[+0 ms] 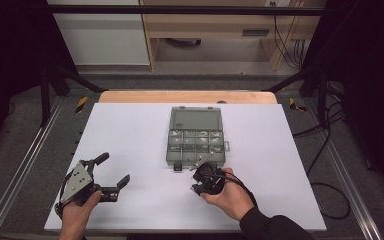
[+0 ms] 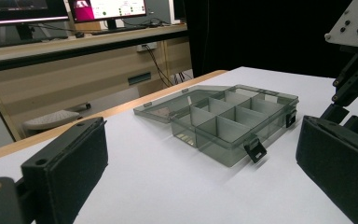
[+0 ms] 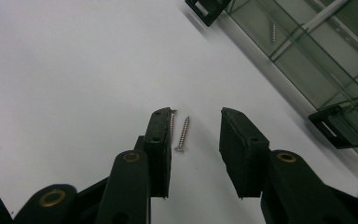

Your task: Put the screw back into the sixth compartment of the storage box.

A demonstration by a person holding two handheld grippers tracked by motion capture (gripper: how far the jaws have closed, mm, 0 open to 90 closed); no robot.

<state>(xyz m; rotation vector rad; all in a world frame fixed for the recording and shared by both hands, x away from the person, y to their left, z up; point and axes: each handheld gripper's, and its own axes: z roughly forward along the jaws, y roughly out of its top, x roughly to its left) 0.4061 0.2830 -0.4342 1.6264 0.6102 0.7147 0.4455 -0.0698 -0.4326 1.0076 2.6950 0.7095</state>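
Straddling two small screws, the right gripper (image 3: 196, 122) stood with its jaws partly apart and tipped down at the white table (image 1: 130, 140). One screw (image 3: 182, 134) lay loose in the gap, touching neither pad; the second screw (image 3: 172, 126) lay right against the inner face of the left-hand pad, and whether that pad actually touched it could not be told. Neither screw was gripped, as both rested flat on the tabletop. In the high view this gripper (image 1: 203, 176) sat in the person's right hand (image 1: 230, 197), just in front of the near edge of a clear plastic box (image 1: 196, 136).

That box lay open in the middle of the table, its lid folded back flat on the far side and its tray split into small compartments by thin dividers. Two black latches hung from its near wall. Another screw (image 3: 274, 31) rested inside one compartment close to that wall.

Well apart to the left, the left gripper (image 1: 114, 172) was held in the left hand (image 1: 77, 212) with its jaws spread wide and nothing between them, pointing across the table toward the box (image 2: 228, 119).
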